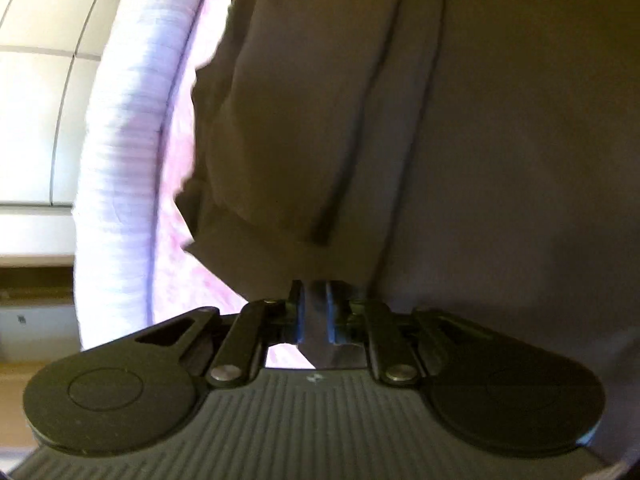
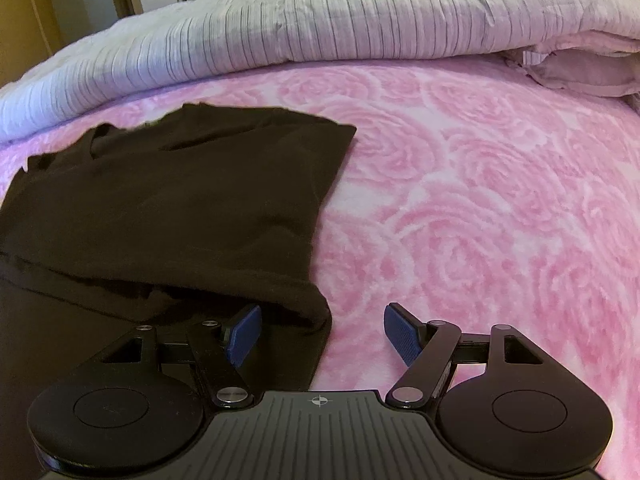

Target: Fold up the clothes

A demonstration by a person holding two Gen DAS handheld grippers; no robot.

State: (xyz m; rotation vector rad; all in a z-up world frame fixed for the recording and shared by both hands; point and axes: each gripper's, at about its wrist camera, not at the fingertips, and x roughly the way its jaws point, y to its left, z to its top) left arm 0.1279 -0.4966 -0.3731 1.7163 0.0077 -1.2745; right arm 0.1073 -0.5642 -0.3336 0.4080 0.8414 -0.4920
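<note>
A dark brown garment (image 2: 180, 200) lies partly folded on the pink rose-patterned blanket (image 2: 480, 200), left of centre in the right wrist view. My right gripper (image 2: 322, 334) is open just above the blanket, at the garment's near right corner; its left pad (image 2: 244, 334) touches the folded hem. In the left wrist view the same brown garment (image 1: 400, 120) fills most of the frame, and my left gripper (image 1: 315, 308) is shut on a pinch of its fabric between the blue pads.
A rolled white-and-lilac striped duvet (image 2: 320, 24) runs along the far side of the bed, with a pillow (image 2: 580, 68) at the right. Pale wardrobe doors (image 1: 36, 80) stand beyond the bed. Open pink blanket lies to the garment's right.
</note>
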